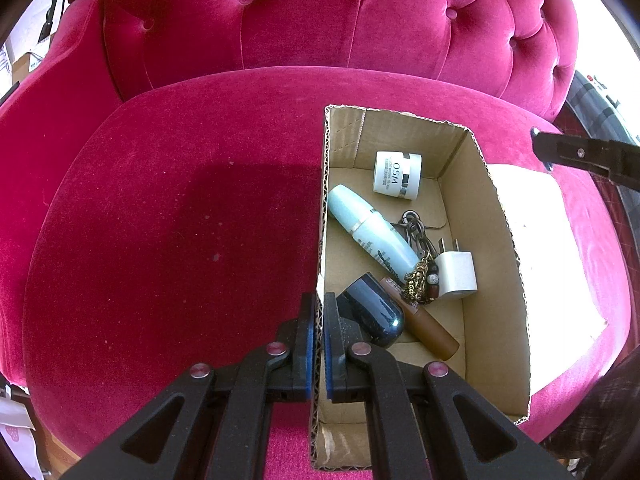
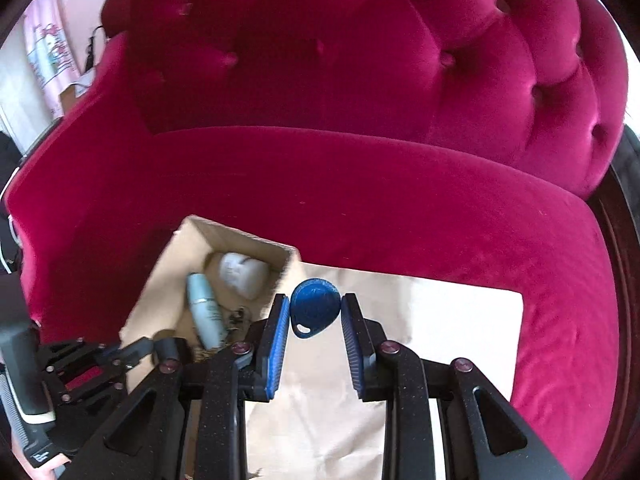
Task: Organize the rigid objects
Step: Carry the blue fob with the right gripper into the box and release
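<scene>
Right gripper (image 2: pixel 315 312) is clamping a blue teardrop key fob (image 2: pixel 314 313) at the fingertips, pads pressing its two sides. The fob's long axis is running down-left in the right wrist view: narrow end with the hole is pointing back toward the gripper body, broad round end pointing away. It's hanging over a sheet of brown paper (image 2: pixel 440 320), just right of the cardboard box (image 1: pixel 496 240).

Left gripper (image 1: pixel 319 316) is clenching the box's near-left wall, one pad each side of the cardboard.

Lying in the box: white jar (image 1: pixel 397 175), pale blue bottle (image 1: pixel 370 230) running diagonally, white charger plug (image 1: pixel 457 270), dark oval case (image 1: pixel 374 314), brown tube (image 1: pixel 430 330), beaded keychain (image 1: pixel 418 276).

Box and paper are sitting on the seat of a magenta velvet tufted sofa (image 1: pixel 180 220). Sunlight is washing out the paper.
</scene>
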`<state>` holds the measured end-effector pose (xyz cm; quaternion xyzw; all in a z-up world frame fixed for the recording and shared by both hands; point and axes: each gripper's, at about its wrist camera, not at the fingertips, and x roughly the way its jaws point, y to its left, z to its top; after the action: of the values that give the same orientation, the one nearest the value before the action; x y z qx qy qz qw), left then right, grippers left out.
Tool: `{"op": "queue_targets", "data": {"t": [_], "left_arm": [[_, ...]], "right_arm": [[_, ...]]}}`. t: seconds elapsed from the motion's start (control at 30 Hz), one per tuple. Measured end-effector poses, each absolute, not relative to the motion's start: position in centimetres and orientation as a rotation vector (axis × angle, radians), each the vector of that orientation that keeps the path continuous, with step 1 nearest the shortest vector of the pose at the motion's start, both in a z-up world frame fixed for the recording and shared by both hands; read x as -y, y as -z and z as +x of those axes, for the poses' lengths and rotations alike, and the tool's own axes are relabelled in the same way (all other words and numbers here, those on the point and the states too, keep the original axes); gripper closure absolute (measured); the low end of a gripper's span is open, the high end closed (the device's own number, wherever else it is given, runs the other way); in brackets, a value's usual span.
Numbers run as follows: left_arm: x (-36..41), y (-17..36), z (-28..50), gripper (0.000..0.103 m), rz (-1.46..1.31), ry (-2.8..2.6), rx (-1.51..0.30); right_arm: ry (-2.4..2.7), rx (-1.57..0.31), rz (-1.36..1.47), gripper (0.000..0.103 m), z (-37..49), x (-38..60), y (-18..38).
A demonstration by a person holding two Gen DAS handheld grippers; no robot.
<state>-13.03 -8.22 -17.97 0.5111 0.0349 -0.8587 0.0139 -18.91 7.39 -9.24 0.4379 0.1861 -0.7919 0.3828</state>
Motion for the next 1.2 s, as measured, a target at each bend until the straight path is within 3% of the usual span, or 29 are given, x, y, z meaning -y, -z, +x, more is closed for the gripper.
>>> {"op": "queue_targets", "data": {"t": [1.2], "left_arm": [[7.8, 18.2, -13.3, 0.100, 1.591, 2.673, -0.113]], "right_arm": [[1.731, -0.533, 1.064, 0.075, -13.2, -3.0, 10.8]]}}
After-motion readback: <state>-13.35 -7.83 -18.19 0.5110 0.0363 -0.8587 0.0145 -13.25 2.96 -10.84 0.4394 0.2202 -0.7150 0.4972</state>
